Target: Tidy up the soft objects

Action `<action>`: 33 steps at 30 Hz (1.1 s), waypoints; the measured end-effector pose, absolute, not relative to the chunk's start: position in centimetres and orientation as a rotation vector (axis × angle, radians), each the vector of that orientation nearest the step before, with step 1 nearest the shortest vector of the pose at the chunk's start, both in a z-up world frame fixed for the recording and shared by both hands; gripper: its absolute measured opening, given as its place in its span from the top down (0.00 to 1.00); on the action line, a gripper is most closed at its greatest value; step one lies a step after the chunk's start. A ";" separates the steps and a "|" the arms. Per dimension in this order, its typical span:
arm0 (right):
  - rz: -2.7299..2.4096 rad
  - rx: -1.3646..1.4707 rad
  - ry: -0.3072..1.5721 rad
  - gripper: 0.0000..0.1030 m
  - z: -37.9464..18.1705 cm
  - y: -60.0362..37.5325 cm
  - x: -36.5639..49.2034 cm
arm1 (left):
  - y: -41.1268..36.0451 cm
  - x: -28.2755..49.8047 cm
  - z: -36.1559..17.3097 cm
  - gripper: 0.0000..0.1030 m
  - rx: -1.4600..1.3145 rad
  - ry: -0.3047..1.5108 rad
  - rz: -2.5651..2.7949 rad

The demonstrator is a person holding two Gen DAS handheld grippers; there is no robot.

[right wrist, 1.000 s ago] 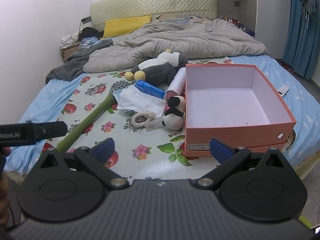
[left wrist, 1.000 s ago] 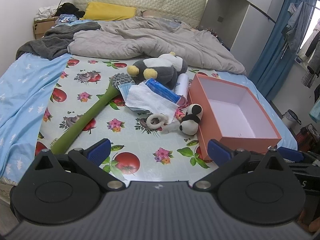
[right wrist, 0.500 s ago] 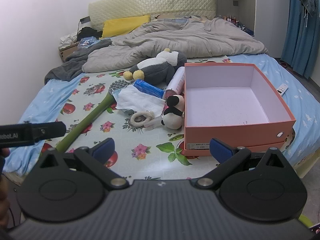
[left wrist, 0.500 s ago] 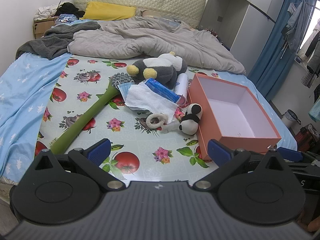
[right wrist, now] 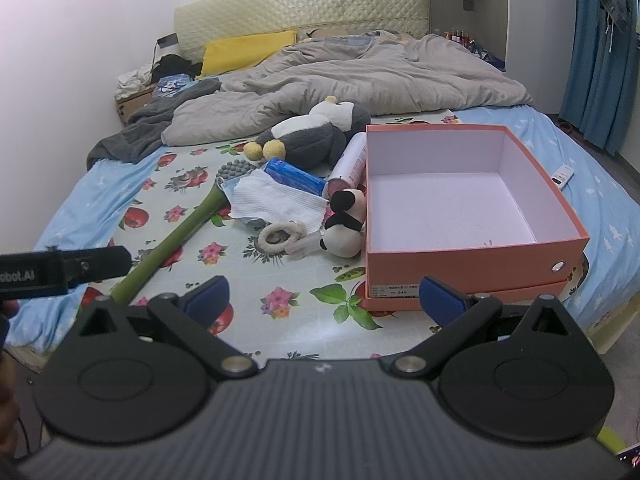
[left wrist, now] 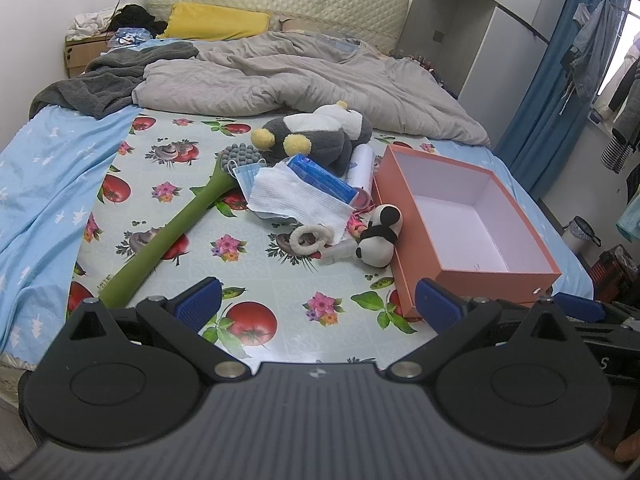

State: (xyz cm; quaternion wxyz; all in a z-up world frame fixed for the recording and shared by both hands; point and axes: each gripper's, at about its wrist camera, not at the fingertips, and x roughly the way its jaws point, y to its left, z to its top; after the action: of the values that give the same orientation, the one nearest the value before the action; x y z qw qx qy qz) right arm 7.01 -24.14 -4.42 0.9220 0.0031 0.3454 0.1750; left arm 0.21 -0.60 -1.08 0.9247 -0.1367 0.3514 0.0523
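An empty orange box stands on the flowered sheet at the right. Left of it lies a heap: a small panda plush touching the box, a fluffy white ring, a white cloth, a blue packet, a face mask and a grey-and-white penguin plush behind. My left gripper and right gripper both hover open over the bed's near edge, holding nothing.
A long green brush lies diagonally at the left. A white tube rests beside the box. A rumpled grey duvet covers the far bed. A remote lies right of the box. Blue curtains hang at the right.
Both grippers have drifted very slightly; the scene sits a touch higher in the right wrist view. No object on the bed has moved.
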 end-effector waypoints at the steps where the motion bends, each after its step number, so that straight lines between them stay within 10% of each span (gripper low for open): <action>1: 0.360 0.007 0.710 0.00 -4.4 -24.1 7.0 | -0.6 0.2 -1.1 0.00 -0.280 0.721 0.107; 33: 0.337 0.020 0.741 0.00 -5.7 -23.9 7.2 | -2.4 0.1 -2.8 0.00 -0.288 0.740 0.093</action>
State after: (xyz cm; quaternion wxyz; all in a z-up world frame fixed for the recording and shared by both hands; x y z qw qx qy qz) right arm 7.19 -23.91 -5.72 0.9183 0.0097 0.3603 0.1639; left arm 0.15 -2.39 -2.85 0.9211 -0.1404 0.3603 0.0454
